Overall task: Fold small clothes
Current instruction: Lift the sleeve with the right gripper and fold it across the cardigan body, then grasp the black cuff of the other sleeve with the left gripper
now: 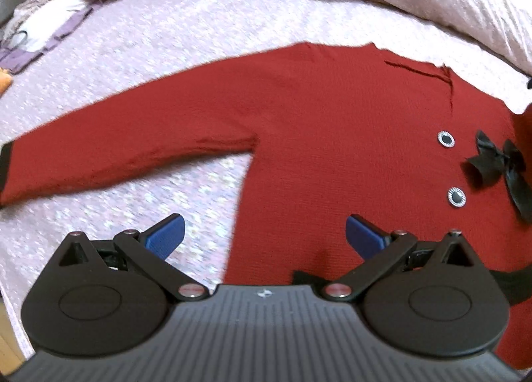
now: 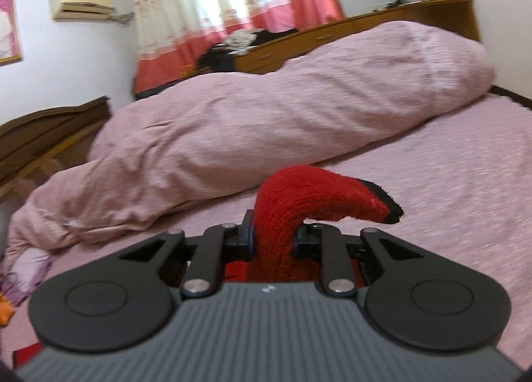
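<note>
The red sweater (image 1: 316, 136) lies spread flat, front side up, on the pink bed sheet (image 1: 173, 36). In the left wrist view its body fills the centre, one sleeve (image 1: 109, 149) runs out toward 9 o'clock and ends in a black cuff at the frame edge, and two round buttons (image 1: 446, 140) and a black bow (image 1: 495, 166) sit toward 3 o'clock. The step in hand is judged to be the first fold: bringing the other sleeve in over the body. The right tongs (image 2: 273, 244) are pressed together on that sleeve end (image 2: 299, 202), pinching the red knit between the pads; the free end, with its black cuff (image 2: 389, 205), curls over toward 2 o'clock above the tongs, clear of the sheet. The left tongs (image 1: 265, 234) are spread wide and hold nothing; the blue pads (image 1: 168, 230) hover above the side edge of the sweater body, one over the sheet and one over the knit, and contact cannot be confirmed. The next move calls for carrying the pinched sleeve across the body and laying it flat, while the body stays in place; the left tongs are positioned to press the body down if required. Beyond the sweater, at 12 o'clock, lies a bunched pink duvet (image 2: 266, 116).
</note>
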`<state>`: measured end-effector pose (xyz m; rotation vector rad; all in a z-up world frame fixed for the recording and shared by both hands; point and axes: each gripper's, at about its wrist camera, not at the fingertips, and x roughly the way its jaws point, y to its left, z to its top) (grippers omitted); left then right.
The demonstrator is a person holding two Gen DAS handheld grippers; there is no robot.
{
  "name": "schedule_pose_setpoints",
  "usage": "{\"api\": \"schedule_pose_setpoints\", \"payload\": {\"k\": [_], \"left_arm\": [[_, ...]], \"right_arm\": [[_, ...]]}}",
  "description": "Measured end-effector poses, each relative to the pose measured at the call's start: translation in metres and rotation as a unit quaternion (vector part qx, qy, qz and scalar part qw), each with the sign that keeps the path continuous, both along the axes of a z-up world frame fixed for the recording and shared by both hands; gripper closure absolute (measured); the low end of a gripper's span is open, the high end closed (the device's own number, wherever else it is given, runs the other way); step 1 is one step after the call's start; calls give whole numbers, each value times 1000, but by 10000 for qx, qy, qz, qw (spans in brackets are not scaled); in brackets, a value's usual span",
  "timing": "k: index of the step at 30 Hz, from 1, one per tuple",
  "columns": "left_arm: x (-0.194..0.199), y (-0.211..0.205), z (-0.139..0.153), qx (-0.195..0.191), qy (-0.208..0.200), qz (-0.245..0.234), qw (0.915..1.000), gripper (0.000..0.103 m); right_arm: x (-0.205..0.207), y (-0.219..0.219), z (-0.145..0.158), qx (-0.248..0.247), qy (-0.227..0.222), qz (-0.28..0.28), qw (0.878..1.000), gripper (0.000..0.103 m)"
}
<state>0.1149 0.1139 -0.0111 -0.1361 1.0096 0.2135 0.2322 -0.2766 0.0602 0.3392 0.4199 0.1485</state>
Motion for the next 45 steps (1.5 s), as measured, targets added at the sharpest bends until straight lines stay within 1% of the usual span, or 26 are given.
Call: {"api": "schedule_pose_setpoints", "payload": {"k": [4,7,13,16,17,19,20,21,22,23,25,28,30,34,37,40,43,45], "left_arm": [[1,9,2,139,-88,87,9998,0],[1,14,2,183,-96,47,9998,0],[2,17,0,228,-101,-26,9997,0],[5,16,-2,211,-89,-76,9997,0],[6,15,-3,199,-84,-88,9997,0],[8,12,-3,159,-82,-127,9998,0],[10,10,-3,140,-86,-154,9997,0],[11,7,-3,128,-92,-173,9997,0],[13,5,-2,118,-98,-190,9997,0],[14,2,-1,114,-106,-202,9997,0],[18,-4,3,87,-167,-258,9995,0],[25,-16,10,55,-278,-393,9988,0],[32,-25,15,57,-343,-496,9982,0],[54,-53,29,109,-528,-792,9954,0],[72,-75,37,160,-642,-1006,9927,0],[91,-100,42,185,-740,-1245,9893,0],[113,-120,39,163,-798,-1319,9879,0],[129,-131,33,154,-796,-1345,9876,0]], "right_arm": [[-6,41,-7,-45,15,297,9995,80],[-8,73,-24,-241,153,498,9984,80],[-7,108,-63,-370,691,784,9938,79],[-11,119,-75,-440,888,943,9906,75],[-12,124,-80,-436,951,1003,9894,72],[-14,126,-85,-311,1037,1115,9879,61],[-17,127,-88,-198,1034,1194,9873,48],[-20,127,-88,-128,1006,1233,9872,37],[-24,127,-88,-127,942,1238,9877,32],[-29,128,-86,-225,879,1226,9883,31],[-36,128,-83,-356,812,1262,9880,31],[-43,119,-77,-358,940,1234,9872,31],[-49,109,-75,-324,1012,1111,9881,31],[-60,85,-73,-444,1260,795,9878,31],[-67,65,-79,-512,1534,474,9857,31],[-73,48,-90,-574,1688,245,9837,31],[-77,35,-101,-576,1800,80,9820,31],[-77,27,-109,-465,1855,-19,9815,31]]}}
